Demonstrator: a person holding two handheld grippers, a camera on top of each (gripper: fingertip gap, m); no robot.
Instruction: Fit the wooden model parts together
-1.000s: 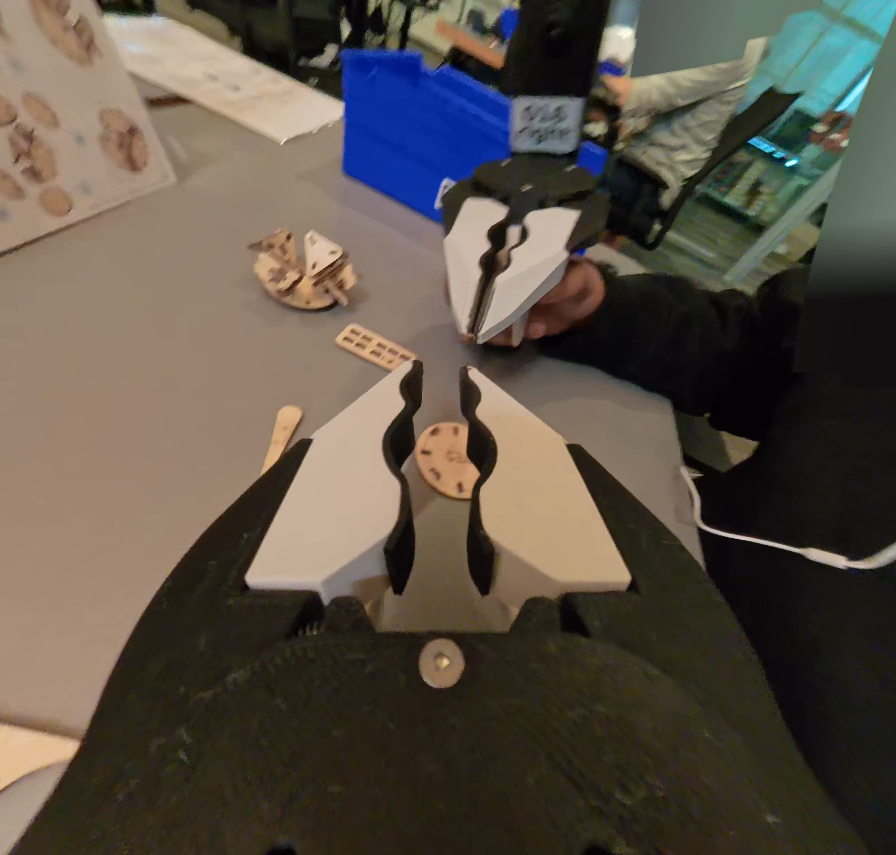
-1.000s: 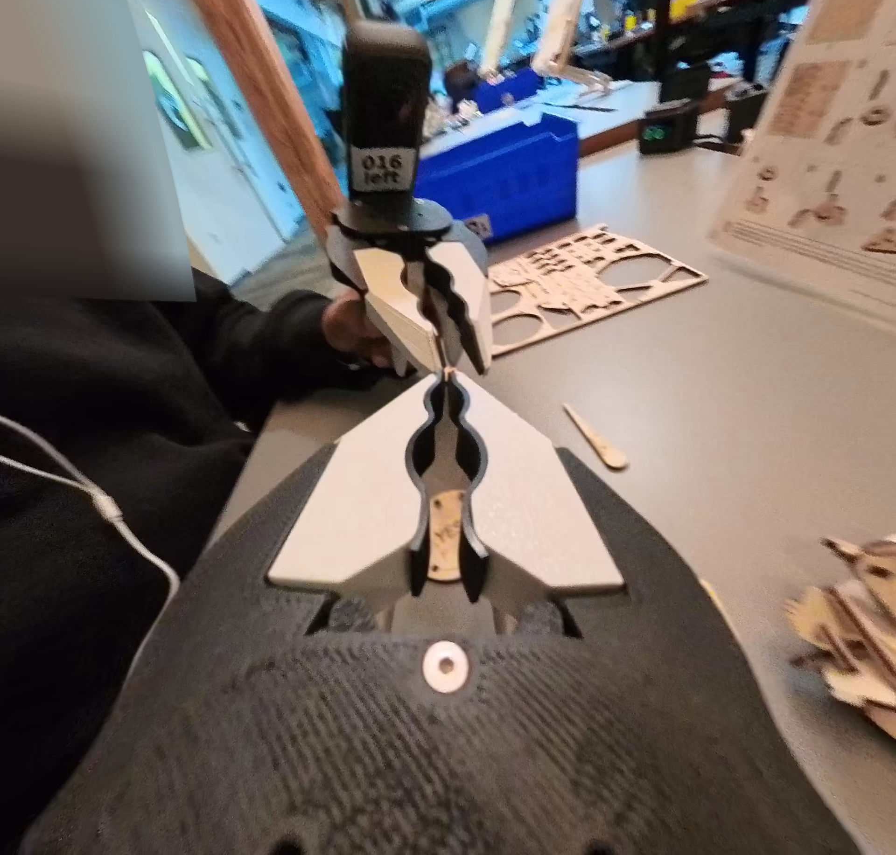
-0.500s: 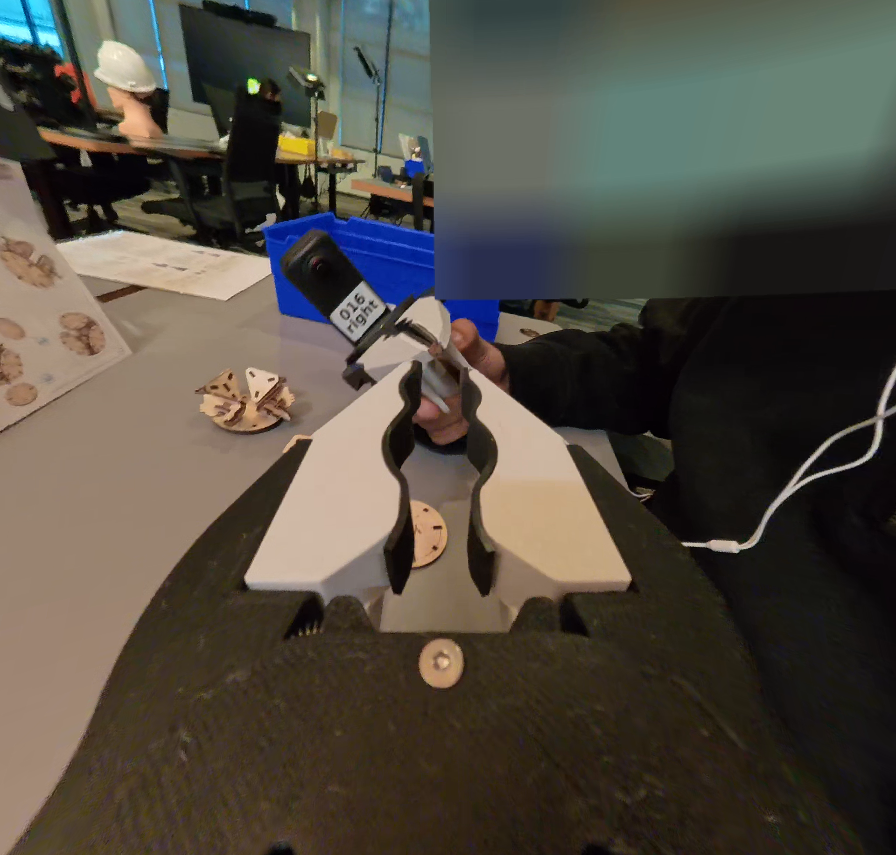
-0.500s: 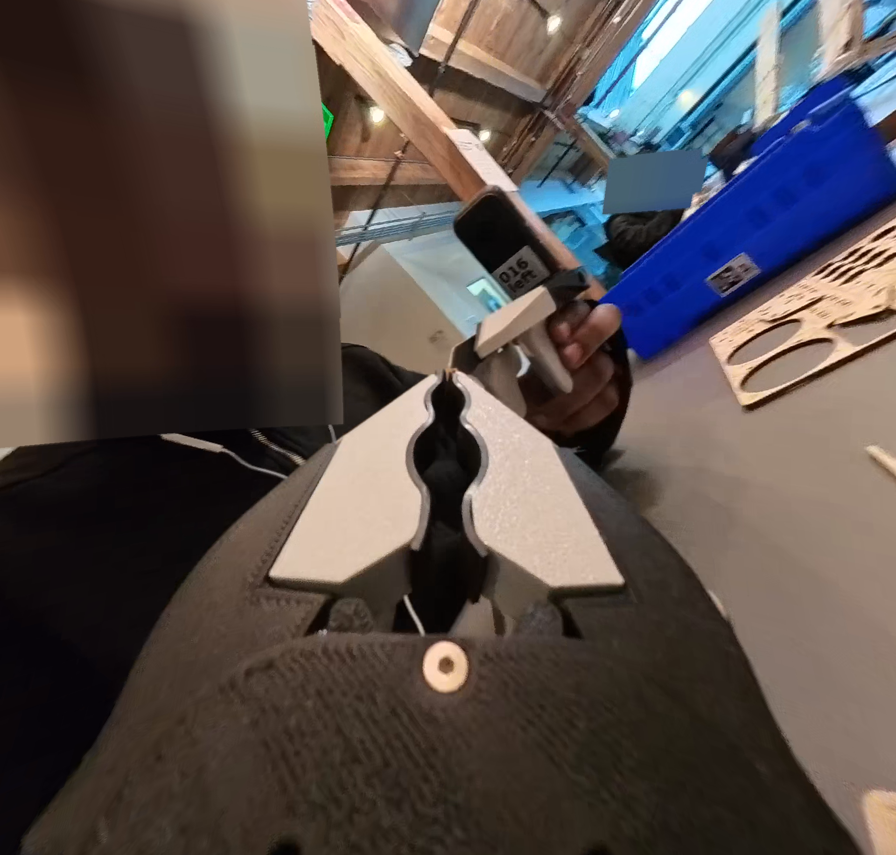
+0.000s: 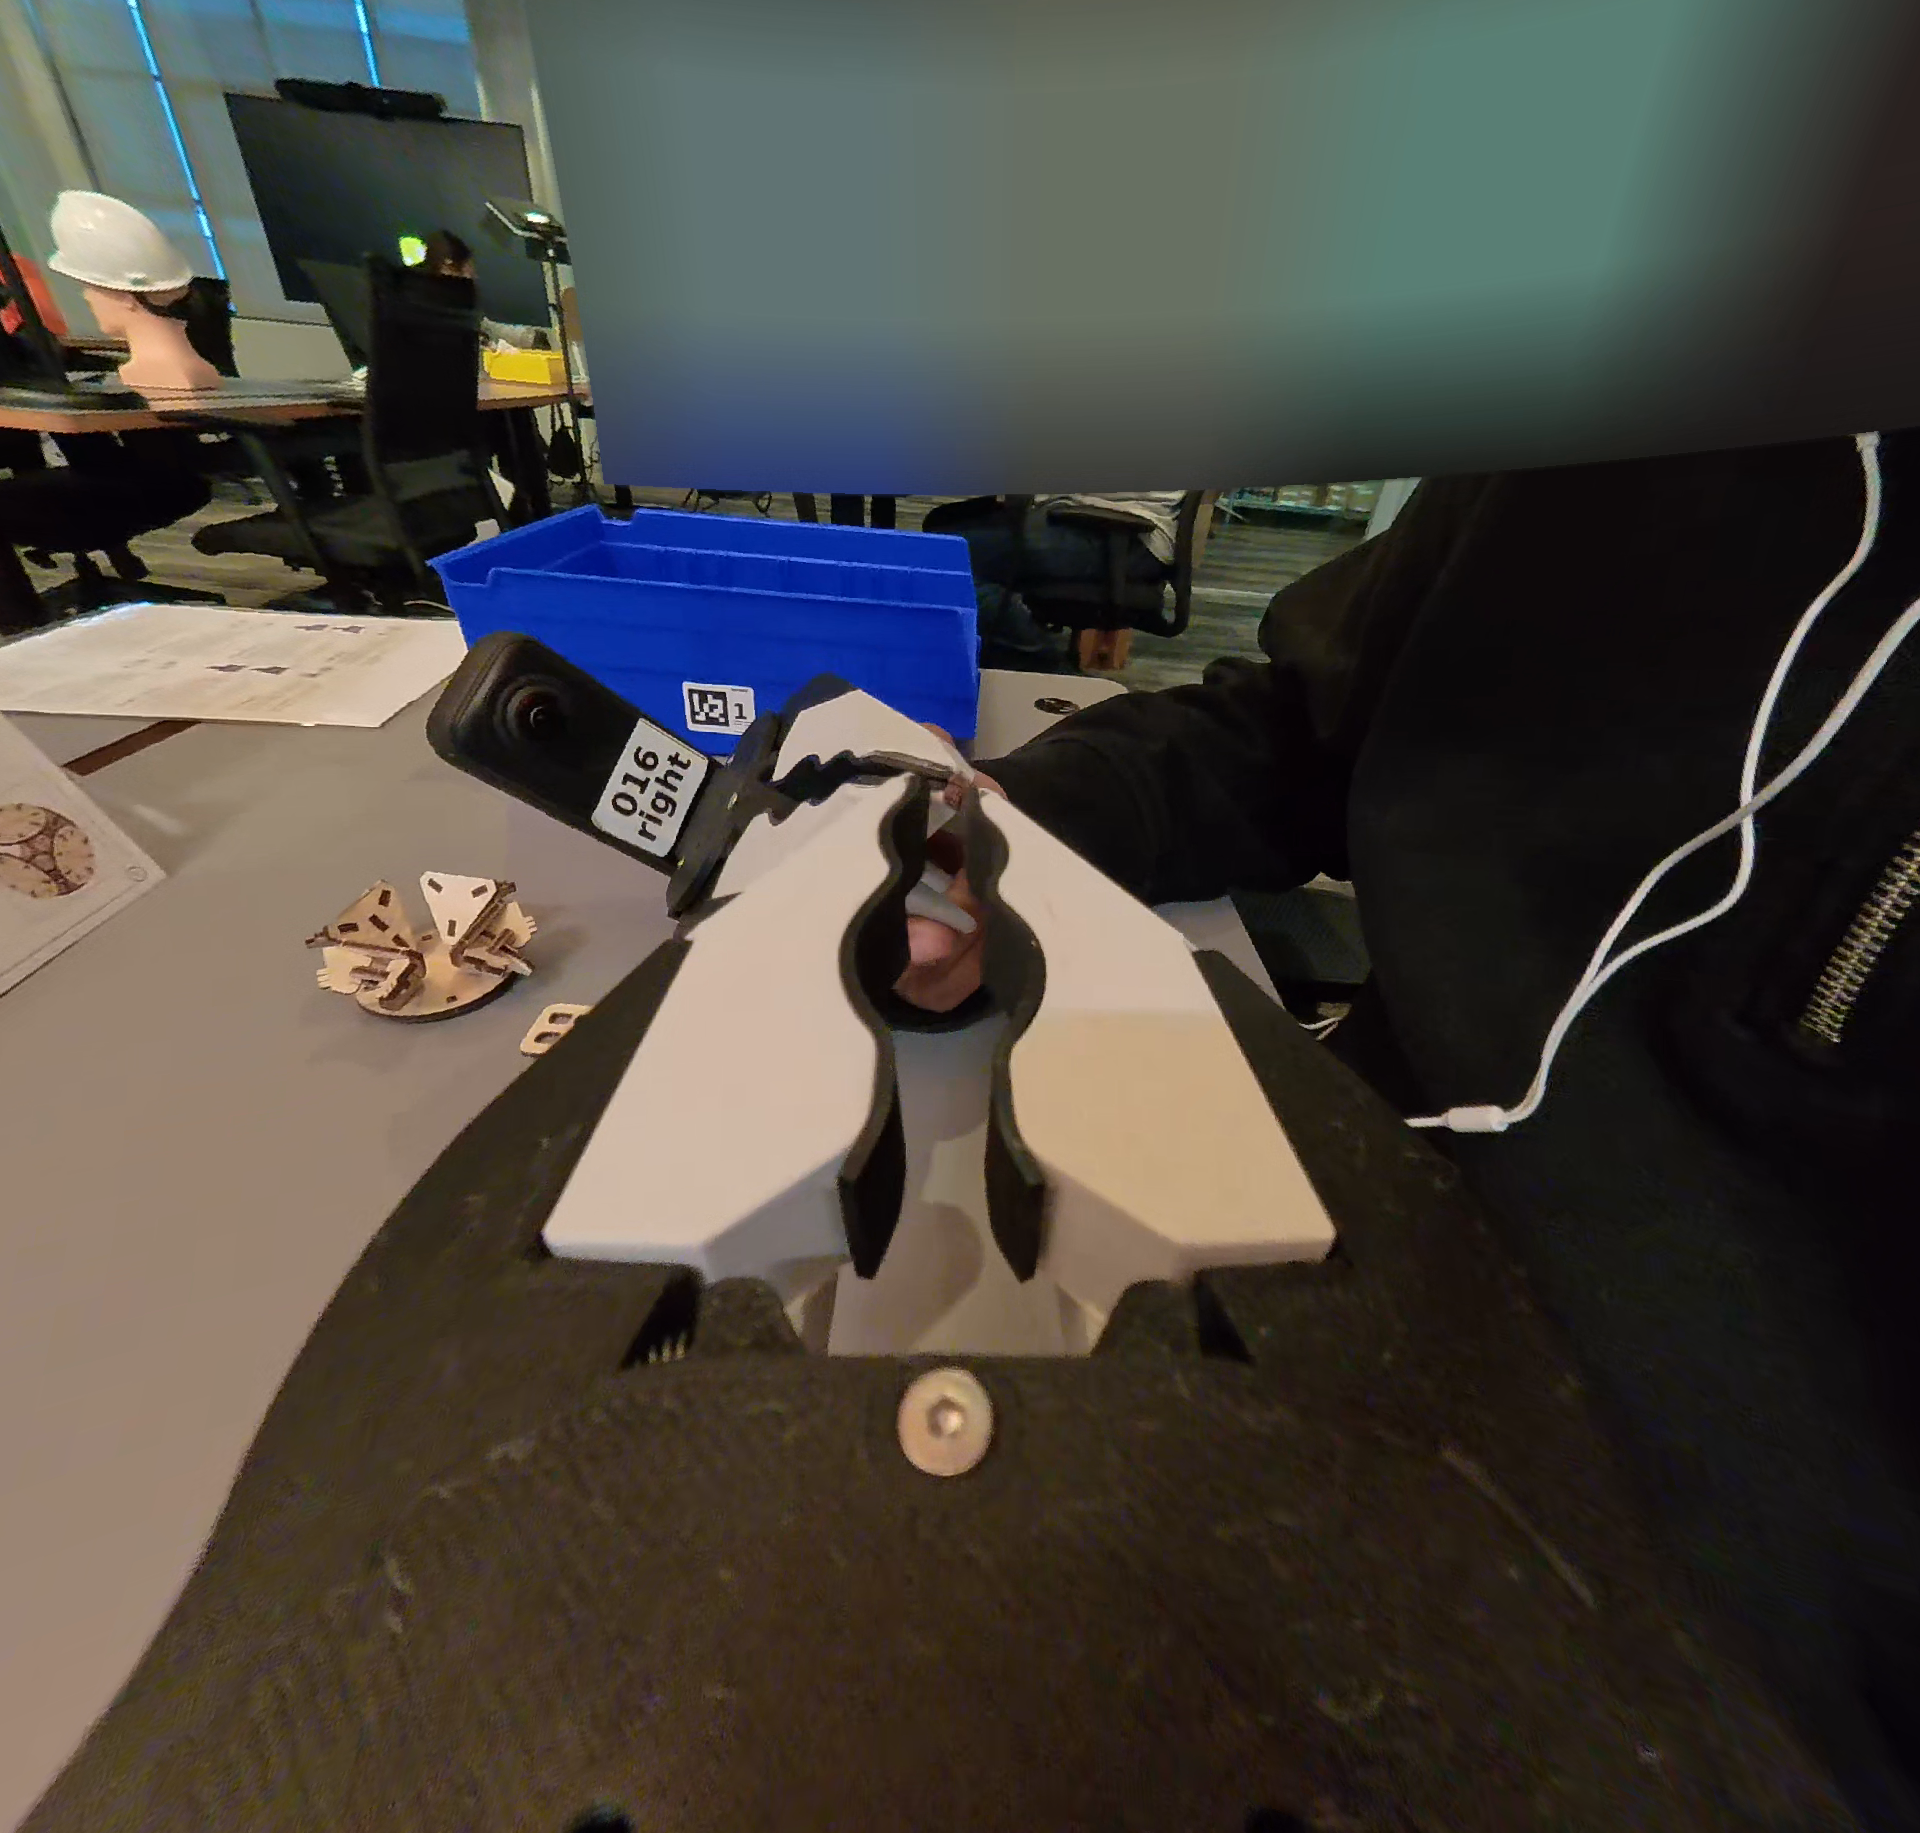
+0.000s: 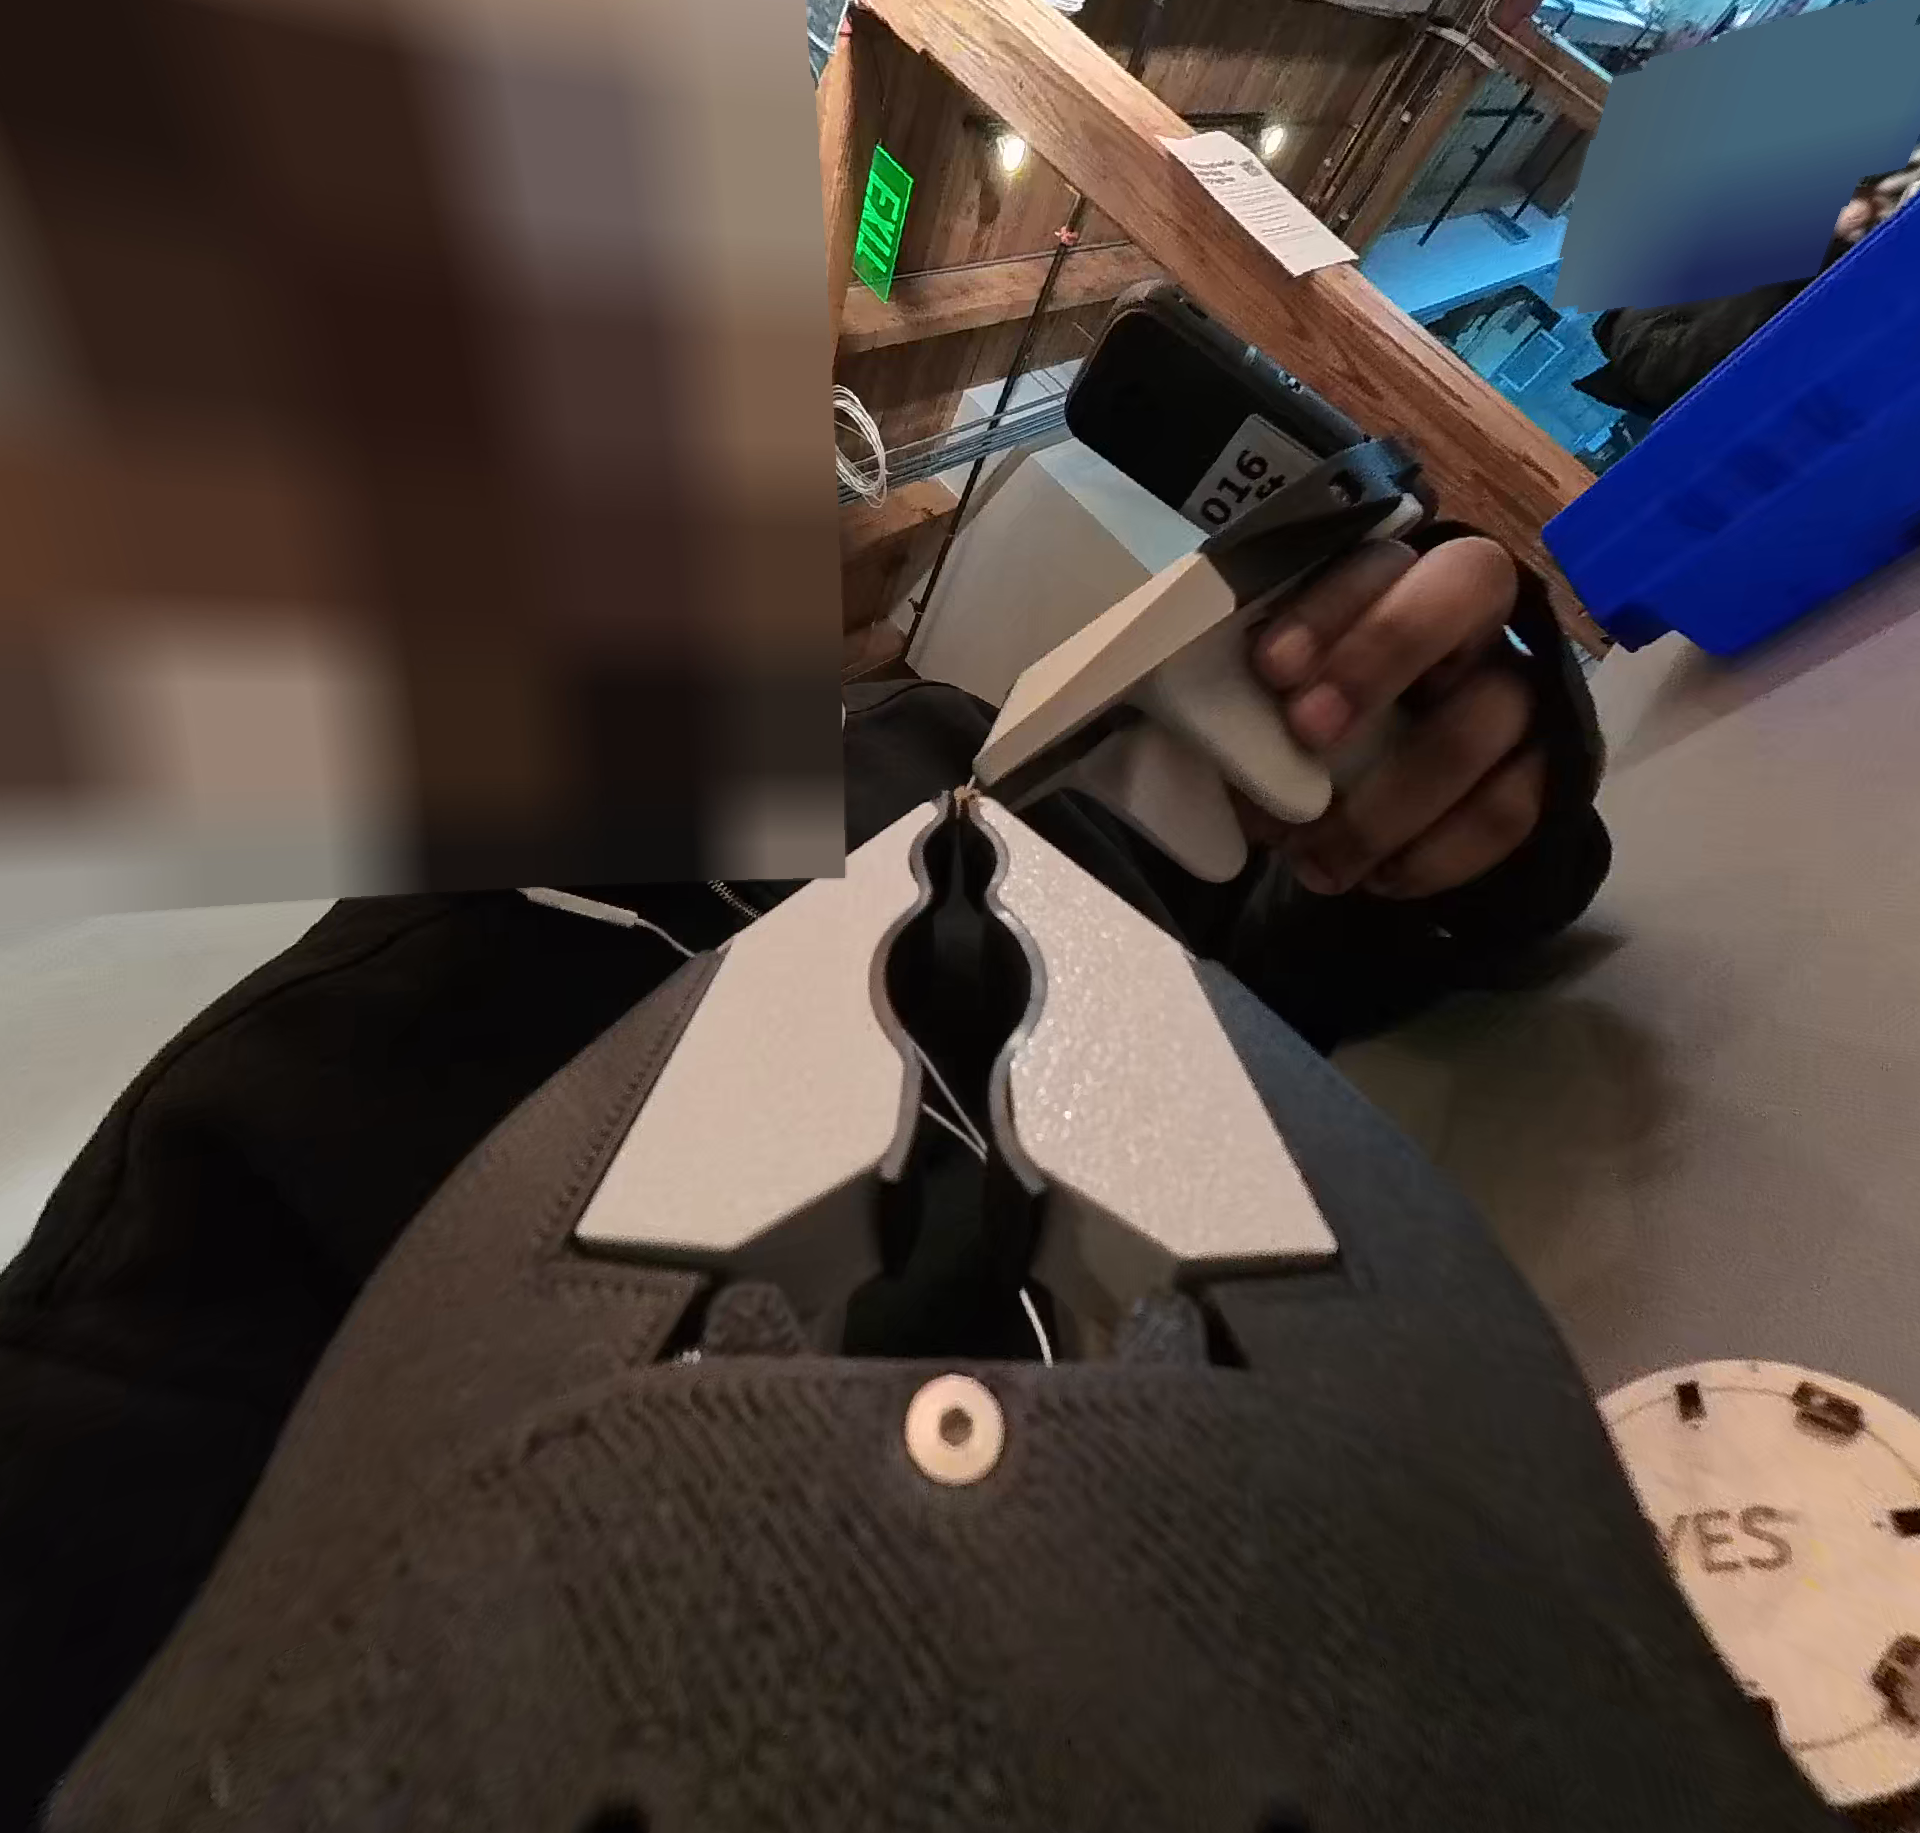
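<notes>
The left gripper no longer points down at the table as it did a second ago, with its fingers parted above a round disc. It is now raised and level, and its fingertips have drawn in until they pinch the end of a thin wooden piece. The right gripper meets it nose to nose, its fingers pressed together as before on the same sliver, so the piece hangs between the two tips, clear of the grey table. The round disc now lies low to the right of the right gripper's body. It is pale plywood with small dark burnt slots around its rim. Both tools have matt white wedge-shaped fingers lined with wavy black pads, set in rough black printed bodies with a bright screw at the centre. A hand in a black sleeve wraps the left gripper's white handle, and a second hand shows through the gap between the left gripper's fingers. To the left of that gripper sits a little wooden assembly of triangular plates slotted into a round base, with a small slotted tab closer in. Beyond its tips stands a glossy blue plastic bin, and a thin white cable hangs to its right.
</notes>
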